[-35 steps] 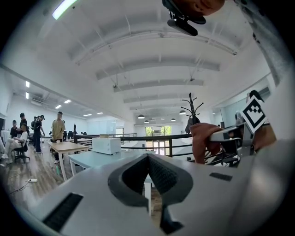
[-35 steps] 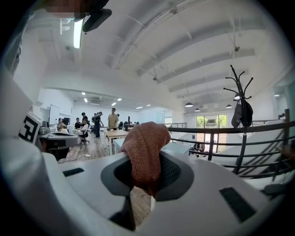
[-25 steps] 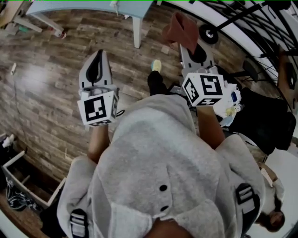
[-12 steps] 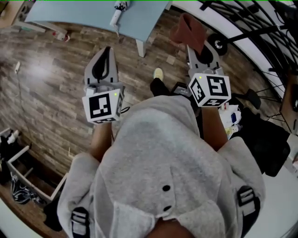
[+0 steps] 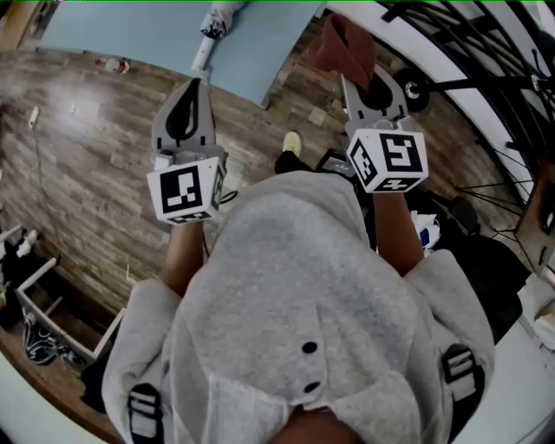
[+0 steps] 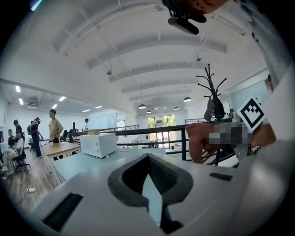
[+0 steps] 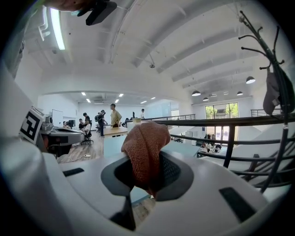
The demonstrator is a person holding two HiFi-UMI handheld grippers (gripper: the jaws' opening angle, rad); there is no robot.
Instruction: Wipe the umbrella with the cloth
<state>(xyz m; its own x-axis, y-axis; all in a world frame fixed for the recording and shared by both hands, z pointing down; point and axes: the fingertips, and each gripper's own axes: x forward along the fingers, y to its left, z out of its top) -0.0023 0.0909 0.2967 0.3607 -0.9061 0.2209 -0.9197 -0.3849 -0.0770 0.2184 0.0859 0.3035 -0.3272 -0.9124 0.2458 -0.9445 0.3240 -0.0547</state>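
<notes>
From the head view, I see the left gripper (image 5: 192, 91) and the right gripper (image 5: 373, 95) held out side by side above the wooden floor (image 5: 78, 165). A reddish cloth (image 5: 347, 45) stands up out of the right one. The folded umbrella (image 5: 213, 22) lies on the pale blue worktop (image 5: 130, 35), beyond the left gripper and apart from it.

In the left gripper view, the left gripper (image 6: 148, 159) has its fingers together with nothing between them. The worktop (image 6: 87, 162) is ahead, with a white box (image 6: 98, 144) on it.

In the right gripper view, the right gripper (image 7: 144, 162) has its fingers clamped on the cloth (image 7: 145, 145), which bunches above them.
</notes>
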